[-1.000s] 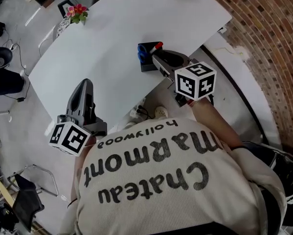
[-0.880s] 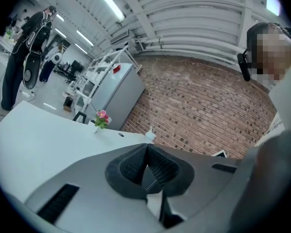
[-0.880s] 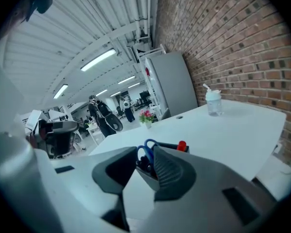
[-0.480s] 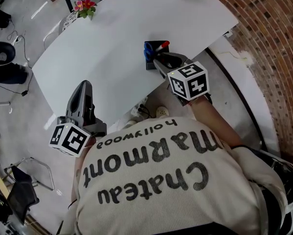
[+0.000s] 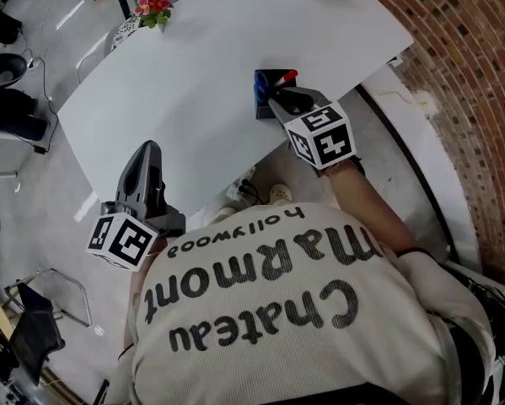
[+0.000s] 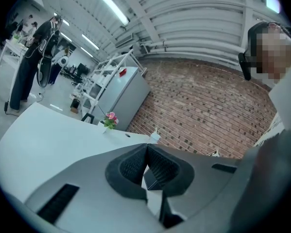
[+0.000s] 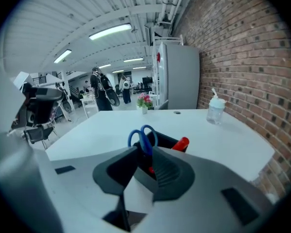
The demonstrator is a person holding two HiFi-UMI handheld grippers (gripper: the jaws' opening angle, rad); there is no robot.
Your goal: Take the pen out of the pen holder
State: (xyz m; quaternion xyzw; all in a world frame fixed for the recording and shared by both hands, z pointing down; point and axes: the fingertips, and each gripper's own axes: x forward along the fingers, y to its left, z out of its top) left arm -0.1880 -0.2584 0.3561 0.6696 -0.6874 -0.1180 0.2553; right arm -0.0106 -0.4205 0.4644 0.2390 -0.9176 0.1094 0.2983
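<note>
Head view, right gripper (image 5: 277,99): I see its fingers at the near side of the pen holder (image 5: 261,106), which stands close to the edge of the table (image 5: 193,57) nearest me.
Head view, pen (image 5: 287,77): its red cap leans out of the pen holder, just beyond those fingers and to their right.
Head view, left gripper (image 5: 148,148): its fingers reach in over the table's near edge, well apart from the pen holder, with bare tabletop ahead of them.
Head view, room: a brick wall (image 5: 463,74) runs right of the right gripper, past the table's curved edge.
Left gripper view, fingers: the 2 pads meet at their tips and grip nothing. Open tabletop lies ahead.
Right gripper view, fingers: the 2 jaws stand apart, having just been closing. The pads press on nothing, and the pen holder's near wall shows in the gap.
Right gripper view, contents: blue scissors (image 7: 143,137) rise straight ahead of the fingertips, and the pen is ahead and to the right.
Right gripper view, room: open table lies beyond the fingers, with a bottle (image 7: 215,109) far off to the right.
</note>
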